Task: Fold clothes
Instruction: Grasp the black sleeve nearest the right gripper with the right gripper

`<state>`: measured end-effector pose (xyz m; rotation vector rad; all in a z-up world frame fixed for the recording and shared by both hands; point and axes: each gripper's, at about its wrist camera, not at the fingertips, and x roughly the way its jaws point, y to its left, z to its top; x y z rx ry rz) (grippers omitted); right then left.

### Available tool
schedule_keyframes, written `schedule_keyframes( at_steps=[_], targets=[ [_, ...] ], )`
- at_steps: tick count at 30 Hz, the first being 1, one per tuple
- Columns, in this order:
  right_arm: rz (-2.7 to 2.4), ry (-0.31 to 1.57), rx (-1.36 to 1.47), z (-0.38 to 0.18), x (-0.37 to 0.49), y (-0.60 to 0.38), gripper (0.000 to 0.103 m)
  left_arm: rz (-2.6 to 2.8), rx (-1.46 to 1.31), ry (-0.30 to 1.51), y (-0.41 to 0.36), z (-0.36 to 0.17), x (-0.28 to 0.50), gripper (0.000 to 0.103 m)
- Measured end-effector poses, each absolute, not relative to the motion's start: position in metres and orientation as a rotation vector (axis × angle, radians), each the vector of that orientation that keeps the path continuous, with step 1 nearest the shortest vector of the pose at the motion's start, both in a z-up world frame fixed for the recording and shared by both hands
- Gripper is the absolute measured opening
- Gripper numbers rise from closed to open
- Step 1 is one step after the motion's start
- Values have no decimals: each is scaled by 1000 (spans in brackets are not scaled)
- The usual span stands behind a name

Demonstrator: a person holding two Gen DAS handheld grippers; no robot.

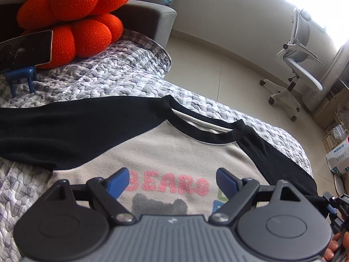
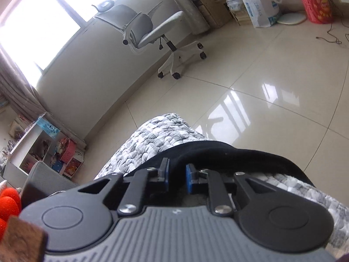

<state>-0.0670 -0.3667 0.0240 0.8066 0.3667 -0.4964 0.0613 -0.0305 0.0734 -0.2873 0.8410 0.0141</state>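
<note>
My left hand-held gripper (image 1: 172, 180) hangs wide open over the shirt (image 1: 152, 148); my right hand-held gripper (image 2: 176, 175) pinches its black sleeve (image 2: 229, 155).

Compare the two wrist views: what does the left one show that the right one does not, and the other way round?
Only the left wrist view shows the shirt's pink BEARS lettering, the phone and the open left gripper. Only the right wrist view shows the red bucket and the right gripper around a black sleeve. Both share the office chair, orange cushion and quilt.
</note>
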Motion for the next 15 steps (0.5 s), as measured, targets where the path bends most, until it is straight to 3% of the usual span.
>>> schedule_keyframes(
  at_steps=[7,11,15],
  targets=[
    [-353,272,272,62,-46,-289,18,48,-361,845,1,73,64,87],
    [-87,348,-44,53,-29,-233,18,85,-427,848,28,72,64,87],
    [-68,416,101,40,-39,-242,13,77,-436,855,34,71,64,87]
  ],
)
